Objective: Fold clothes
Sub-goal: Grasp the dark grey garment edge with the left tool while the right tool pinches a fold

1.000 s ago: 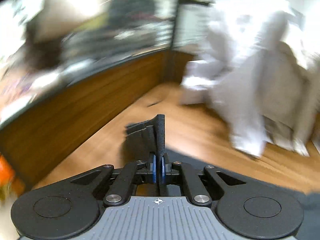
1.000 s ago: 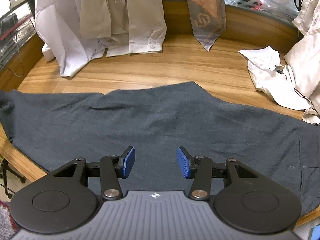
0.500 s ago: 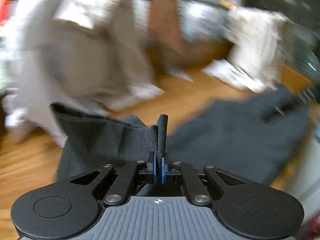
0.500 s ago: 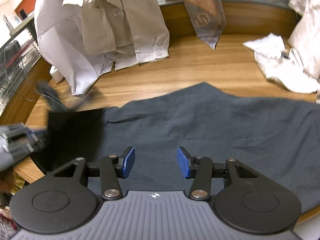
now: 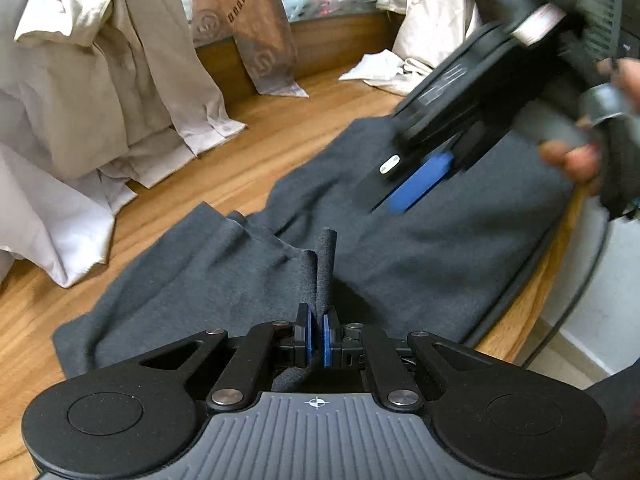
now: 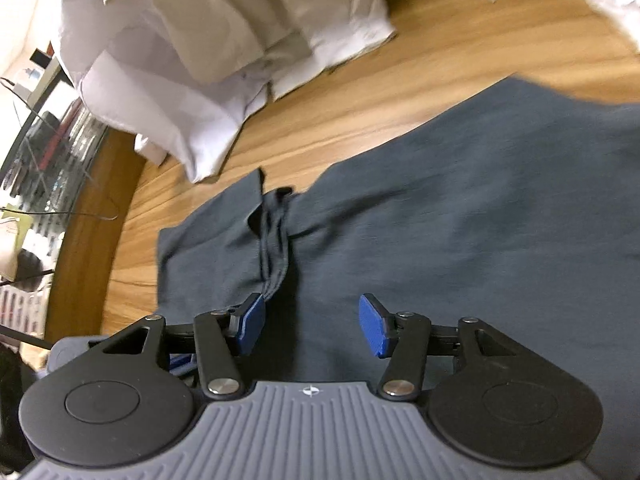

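1. My left tongs (image 5: pixel 316 338) clamped a bunched edge of the dark garment (image 5: pixel 420 248) spread on the desk (image 5: pixel 256 152).
2. My right tongs (image 6: pixel 312 330) hovered apart at its 2 o'clock; next, I judged, they needed a matching edge.

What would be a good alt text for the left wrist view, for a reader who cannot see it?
The left gripper is shut on a pinched fold of the dark grey garment, which is spread on a wooden table. The right gripper, hand-held and blurred, hovers above it; pale shirts hang behind.
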The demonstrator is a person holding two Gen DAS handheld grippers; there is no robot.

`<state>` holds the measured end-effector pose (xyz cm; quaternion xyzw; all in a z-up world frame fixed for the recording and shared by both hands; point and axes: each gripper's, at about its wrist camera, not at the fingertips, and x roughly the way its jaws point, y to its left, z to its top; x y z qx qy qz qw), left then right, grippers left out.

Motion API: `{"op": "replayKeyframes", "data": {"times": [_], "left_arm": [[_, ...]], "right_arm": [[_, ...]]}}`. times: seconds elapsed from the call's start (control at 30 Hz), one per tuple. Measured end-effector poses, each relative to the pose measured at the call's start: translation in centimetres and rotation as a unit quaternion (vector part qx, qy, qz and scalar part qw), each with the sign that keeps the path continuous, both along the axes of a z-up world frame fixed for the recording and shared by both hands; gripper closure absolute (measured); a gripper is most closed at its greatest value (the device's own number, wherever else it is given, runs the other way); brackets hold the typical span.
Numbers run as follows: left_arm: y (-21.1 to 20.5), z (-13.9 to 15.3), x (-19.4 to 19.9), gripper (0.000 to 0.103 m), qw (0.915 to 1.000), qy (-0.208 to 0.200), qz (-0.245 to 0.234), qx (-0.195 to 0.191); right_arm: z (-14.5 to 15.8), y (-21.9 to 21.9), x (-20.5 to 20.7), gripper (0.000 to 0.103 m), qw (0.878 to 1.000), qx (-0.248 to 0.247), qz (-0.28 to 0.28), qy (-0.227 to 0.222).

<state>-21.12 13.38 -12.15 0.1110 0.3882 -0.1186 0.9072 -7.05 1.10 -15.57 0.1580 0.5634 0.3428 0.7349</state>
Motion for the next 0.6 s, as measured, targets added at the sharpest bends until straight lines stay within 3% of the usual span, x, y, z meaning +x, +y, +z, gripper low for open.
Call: {"op": "replayKeyframes", "data": {"times": [0.17, 0.27, 0.3, 0.33, 0.37, 0.47, 0.5, 0.53, 0.6], "left_arm": [[0.3, 1.0, -0.5, 0.096, 0.9999, -0.015, 0.004, -0.001], [0.6, 1.5, -0.9, 0.096, 0.9997, -0.022, 0.007, -0.003], [0.8, 1.6, -1.0, 0.096, 0.9997, -0.024, 0.008, -0.004], [0.8, 1.7, -1.2, 0.095, 0.9996, -0.025, 0.011, -0.003], [0.9, 1.8, -1.4, 0.095, 0.9996, -0.025, 0.014, -0.001], [1.4, 2.3, -2.5, 0.091, 0.9985, -0.036, 0.041, 0.005], [1.7, 2.4, -3.2, 0.08, 0.9977, -0.041, 0.054, 0.004], [2.0, 2.4, -4.0, 0.062, 0.9964, -0.046, 0.071, 0.008], [2.6, 2.3, -5.6, 0.054, 0.9924, -0.057, 0.107, 0.017]], "right_arm": [[-2.7, 3.6, 2.6, 0.044, 0.996, 0.058, 0.005, 0.069], [-3.3, 5.6, 3.5, 0.048, 0.993, 0.078, 0.013, 0.088], [-3.4, 6.2, 3.7, 0.055, 0.992, 0.083, 0.016, 0.09], [-3.4, 6.8, 3.9, 0.081, 0.992, 0.087, 0.02, 0.091], [-3.2, 7.4, 4.0, 0.098, 0.992, 0.09, 0.023, 0.088], [-1.7, 8.1, 4.0, 0.098, 0.993, 0.095, 0.027, 0.065], [-1.1, 8.2, 3.9, 0.098, 0.993, 0.097, 0.026, 0.059], [-0.5, 8.3, 3.9, 0.098, 0.993, 0.098, 0.026, 0.055], [0.4, 8.6, 3.7, 0.099, 0.994, 0.098, 0.025, 0.046]]}}
